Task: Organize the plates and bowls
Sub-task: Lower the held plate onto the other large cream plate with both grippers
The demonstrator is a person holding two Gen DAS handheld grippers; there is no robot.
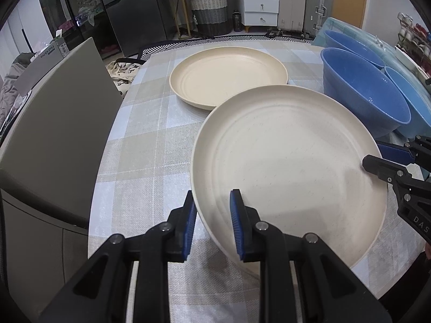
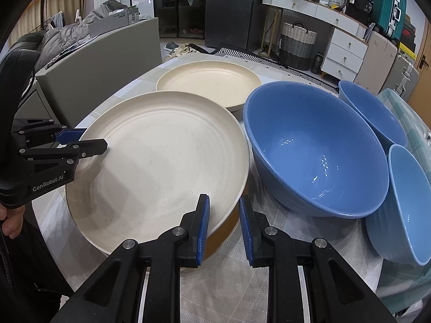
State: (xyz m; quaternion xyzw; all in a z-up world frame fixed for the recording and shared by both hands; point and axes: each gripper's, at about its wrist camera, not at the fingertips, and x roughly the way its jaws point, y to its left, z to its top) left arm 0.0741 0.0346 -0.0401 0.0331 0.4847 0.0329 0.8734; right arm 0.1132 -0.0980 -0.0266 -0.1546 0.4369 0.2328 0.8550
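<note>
Both hand-held grippers hold the near plate [image 1: 291, 161], as I read it: my left hand-held gripper [image 1: 212, 224] pinches its left rim between narrow jaws, and my right hand-held gripper [image 2: 223, 223] pinches the opposite rim, one blue pad inside, one outside. I see the plate tilted, its left edge off the table [image 1: 134, 140]. It is cream, faintly speckled, shallow, with concentric rings on its floor and a low raised rim. A second plate [image 1: 229, 78] of the same kind lies flat farther back, its near edge hidden behind the held one. Right of the plates, a deep, glossy blue bowl [image 2: 315, 150] leans tilted; two more blue bowls [image 2: 374, 110] [image 2: 409, 202] sit beside it.
</note>
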